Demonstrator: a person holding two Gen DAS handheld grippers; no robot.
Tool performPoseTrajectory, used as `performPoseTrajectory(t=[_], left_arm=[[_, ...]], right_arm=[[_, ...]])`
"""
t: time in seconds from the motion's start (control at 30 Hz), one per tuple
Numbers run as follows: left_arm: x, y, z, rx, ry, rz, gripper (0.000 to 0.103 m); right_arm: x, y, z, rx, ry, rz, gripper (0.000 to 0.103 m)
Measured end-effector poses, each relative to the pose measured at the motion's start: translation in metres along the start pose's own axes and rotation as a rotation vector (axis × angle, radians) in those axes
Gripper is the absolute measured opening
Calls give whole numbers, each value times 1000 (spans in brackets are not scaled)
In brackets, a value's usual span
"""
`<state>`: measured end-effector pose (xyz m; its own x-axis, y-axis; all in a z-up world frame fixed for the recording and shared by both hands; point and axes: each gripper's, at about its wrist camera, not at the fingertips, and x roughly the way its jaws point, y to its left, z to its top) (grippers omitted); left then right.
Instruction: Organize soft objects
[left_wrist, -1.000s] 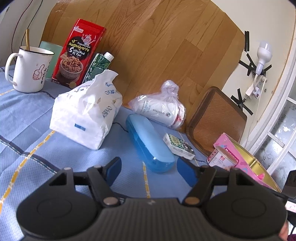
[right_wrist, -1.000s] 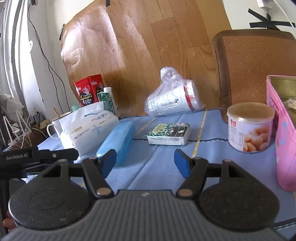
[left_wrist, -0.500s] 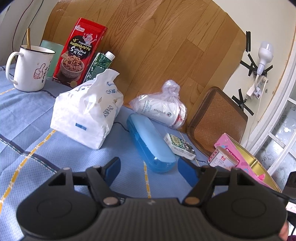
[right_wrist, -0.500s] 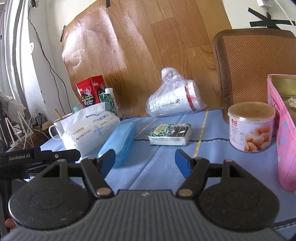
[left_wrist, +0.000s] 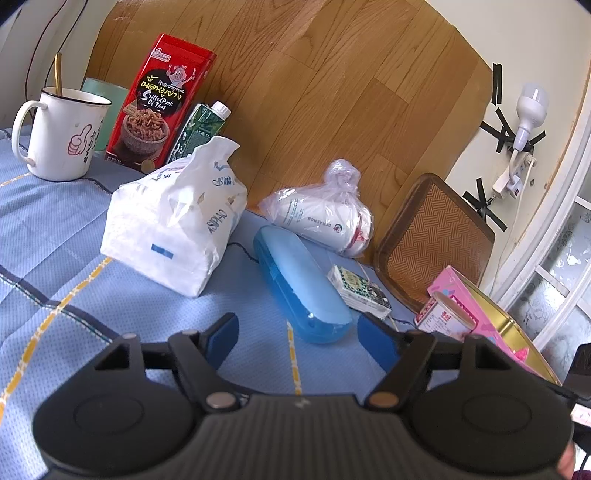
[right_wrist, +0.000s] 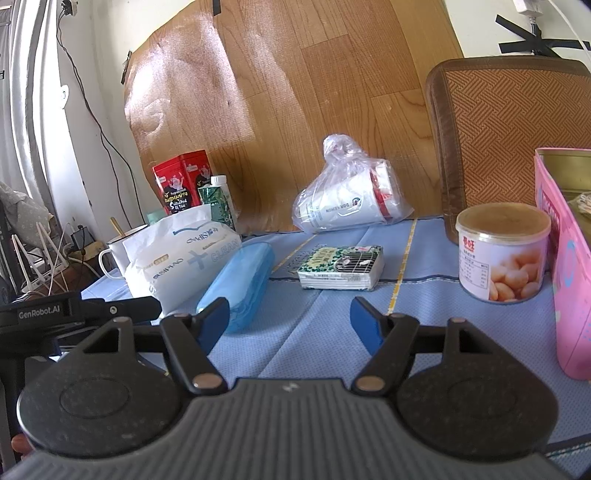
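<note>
A white soft tissue pack (left_wrist: 173, 225) stands on the blue tablecloth (left_wrist: 74, 288); it also shows in the right wrist view (right_wrist: 181, 254). A small green pocket tissue pack (left_wrist: 358, 291) (right_wrist: 341, 267) lies flat. A clear plastic bag of paper cups (left_wrist: 325, 218) (right_wrist: 351, 199) lies against the wooden board. My left gripper (left_wrist: 299, 339) is open and empty, just in front of a blue case (left_wrist: 299, 284). My right gripper (right_wrist: 290, 325) is open and empty, short of the pocket tissues.
A white mug (left_wrist: 62, 136), a red snack box (left_wrist: 159, 107) and a green carton (left_wrist: 199, 129) stand at the back left. A can (right_wrist: 502, 251) and a pink tin (right_wrist: 569, 258) stand at the right. A woven chair back (right_wrist: 517, 140) leans behind.
Both grippers have crept slightly forward and stay open. Nothing on the table has moved.
</note>
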<state>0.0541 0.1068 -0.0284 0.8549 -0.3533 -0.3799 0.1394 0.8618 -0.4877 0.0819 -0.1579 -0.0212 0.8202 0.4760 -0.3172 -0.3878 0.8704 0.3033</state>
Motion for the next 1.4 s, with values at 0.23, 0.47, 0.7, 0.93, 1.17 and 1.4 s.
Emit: performPoseTrajectory(t=[0.23,0.47,0.7,0.93,1.17,1.4], left_arm=[[0,0,0,0,0,0,73],[0,0,0,0,0,-1,73],[0,0,0,0,0,-1,73],[0,1,0,0,0,-1,73],[-4,2,0,-15,-21,-4,73],[-10,7,2,-40,-49,-11,72]], right_arm=[[0,0,0,0,-1,0,75],[0,0,0,0,-1,0,75],[0,-1,0,0,-1,1,75],[-1,0,0,-2,-4,0,75],[6,25,8,-114,16,49,75],[57,56,28,-247,110,46,79]])
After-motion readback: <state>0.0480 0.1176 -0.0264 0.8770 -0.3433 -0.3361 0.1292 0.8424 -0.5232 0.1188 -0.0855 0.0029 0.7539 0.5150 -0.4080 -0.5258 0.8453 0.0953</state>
